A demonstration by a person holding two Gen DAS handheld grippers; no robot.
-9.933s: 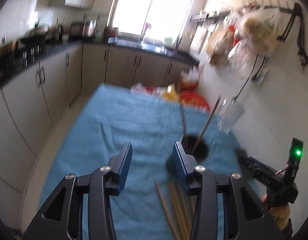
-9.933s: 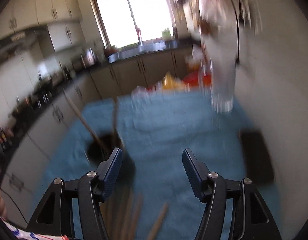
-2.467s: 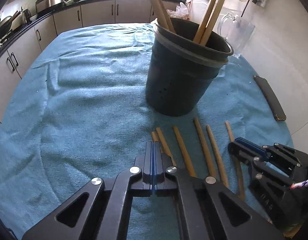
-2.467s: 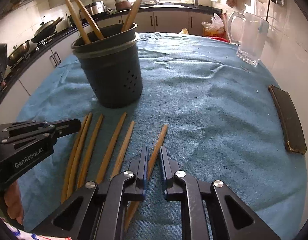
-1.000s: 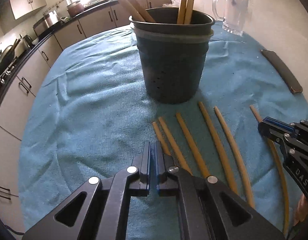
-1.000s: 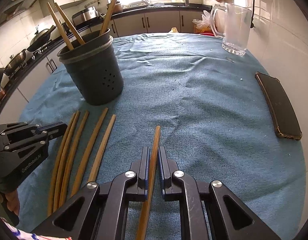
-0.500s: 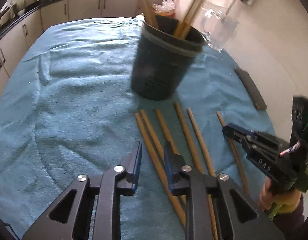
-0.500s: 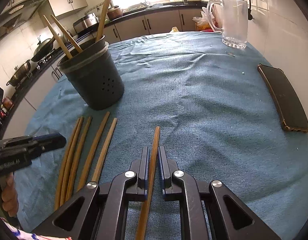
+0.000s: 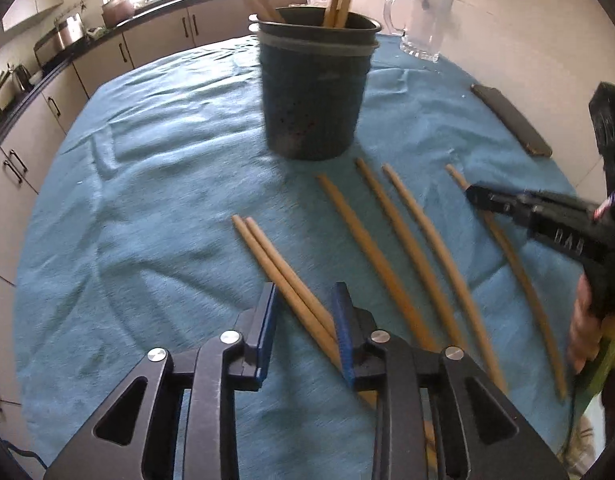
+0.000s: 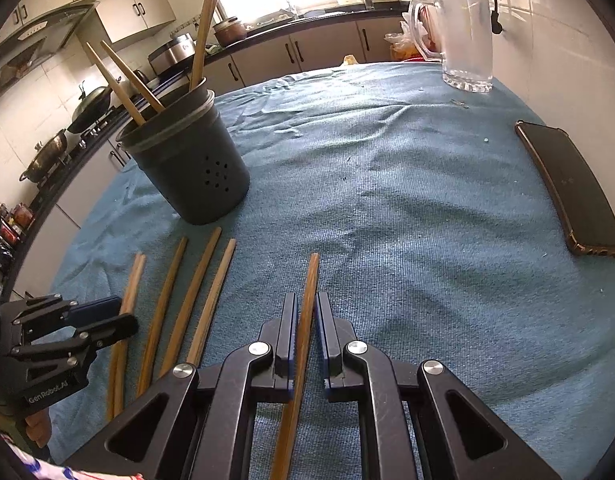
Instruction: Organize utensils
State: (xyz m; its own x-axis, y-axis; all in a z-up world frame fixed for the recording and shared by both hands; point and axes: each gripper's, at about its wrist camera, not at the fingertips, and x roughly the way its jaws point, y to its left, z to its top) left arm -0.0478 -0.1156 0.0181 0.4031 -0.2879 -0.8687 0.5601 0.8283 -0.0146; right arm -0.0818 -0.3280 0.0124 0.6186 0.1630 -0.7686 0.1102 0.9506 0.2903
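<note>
Chopsticks lie in a row on the blue surface, near the holder. The right hand-held gripper clamps one stick; lift it level, then tip it into the holder. The left hand-held gripper, shut a second ago, has just been opening and now straddles a pair, not yet pinching.

On the counter, the utensil holder stands toward the far left with chopsticks upright in it. Loose chopsticks lie before it along the near edge. A jug stands at the far right corner, a phone along the right edge.
</note>
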